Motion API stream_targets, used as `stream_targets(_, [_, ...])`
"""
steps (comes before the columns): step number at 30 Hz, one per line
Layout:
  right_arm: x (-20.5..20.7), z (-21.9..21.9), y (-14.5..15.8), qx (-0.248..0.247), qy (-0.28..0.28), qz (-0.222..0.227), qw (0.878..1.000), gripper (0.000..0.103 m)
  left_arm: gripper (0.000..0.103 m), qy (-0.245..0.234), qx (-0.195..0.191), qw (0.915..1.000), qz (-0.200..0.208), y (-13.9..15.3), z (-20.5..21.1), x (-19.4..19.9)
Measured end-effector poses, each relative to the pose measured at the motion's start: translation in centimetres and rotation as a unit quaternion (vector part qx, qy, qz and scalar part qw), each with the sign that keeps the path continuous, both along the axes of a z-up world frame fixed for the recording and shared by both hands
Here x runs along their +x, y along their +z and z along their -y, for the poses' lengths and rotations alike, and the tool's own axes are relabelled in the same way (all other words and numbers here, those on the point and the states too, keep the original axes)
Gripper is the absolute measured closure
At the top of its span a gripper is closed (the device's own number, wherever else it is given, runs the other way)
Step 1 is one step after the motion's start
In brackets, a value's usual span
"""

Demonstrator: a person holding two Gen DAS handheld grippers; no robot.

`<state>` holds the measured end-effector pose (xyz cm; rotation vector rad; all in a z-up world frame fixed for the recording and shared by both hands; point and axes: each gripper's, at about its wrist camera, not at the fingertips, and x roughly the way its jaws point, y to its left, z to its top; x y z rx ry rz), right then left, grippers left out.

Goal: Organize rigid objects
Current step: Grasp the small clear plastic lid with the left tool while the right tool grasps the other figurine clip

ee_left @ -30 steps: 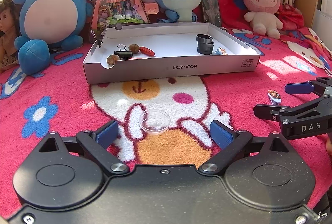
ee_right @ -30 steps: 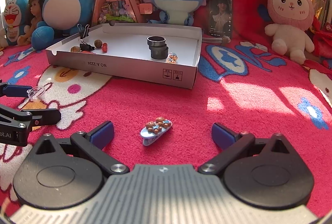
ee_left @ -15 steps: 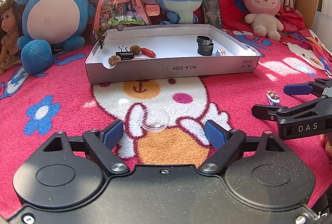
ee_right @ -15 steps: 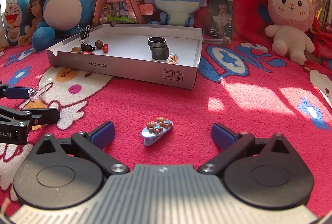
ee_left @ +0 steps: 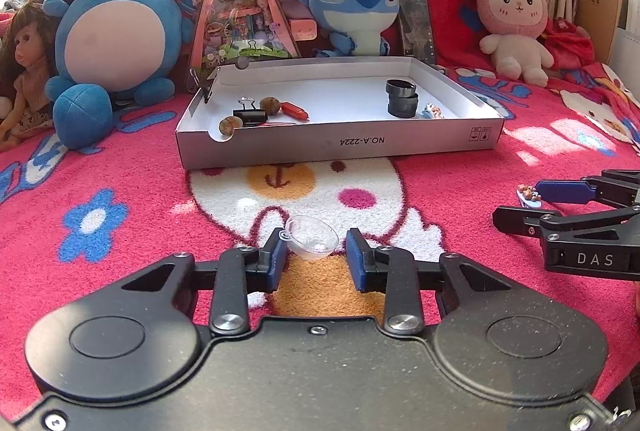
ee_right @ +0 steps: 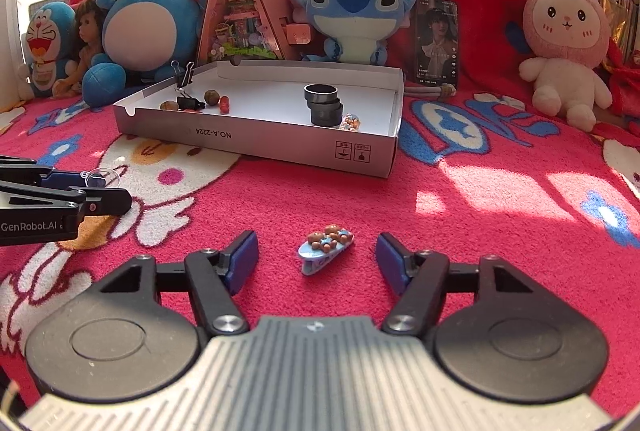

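A small clear suction cup (ee_left: 312,240) sits tilted on the red patterned blanket between my left gripper's (ee_left: 316,259) blue pads. The jaws are closing and the pads touch its sides; the cup (ee_right: 99,176) also shows from the side in the right wrist view. A blue hair clip with little bears (ee_right: 325,249) lies between my right gripper's (ee_right: 318,261) pads. These jaws are closing too, with a gap on each side of the clip. The white cardboard box (ee_left: 340,145) stands further back, holding black rings (ee_left: 402,97), a binder clip (ee_left: 250,115), two nuts and a red piece (ee_left: 294,110).
Plush toys line the back: a blue round one (ee_left: 112,35), a blue alien (ee_left: 356,11), a pink rabbit (ee_left: 516,19). A triangular toy house (ee_left: 240,7) and a phone (ee_right: 436,43) stand behind the box. A doll (ee_left: 24,71) sits at far left.
Both grippers' jaws have narrowed. The left pads came in against the clear cup, which tipped. The right pads moved closer to the hair clip. Neither hand shifted.
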<state>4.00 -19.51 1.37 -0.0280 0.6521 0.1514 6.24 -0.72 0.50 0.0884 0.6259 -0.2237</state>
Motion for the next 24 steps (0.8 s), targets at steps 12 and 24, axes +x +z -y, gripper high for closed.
stream_targets(12, [-0.2, -0.3, 0.2, 0.004, -0.014, 0.013, 1.000, 0.081, 0.078, 0.005, -0.008, 0.9999, -0.005, 0.2, -0.2, 0.3])
stream_targets(24, [0.4, -1.5, 0.8, 0.021, 0.001, 0.019, 1.000, 0.083, 0.078, 0.014, -0.030, 0.9994, -0.010, 0.7, -0.1, 0.9])
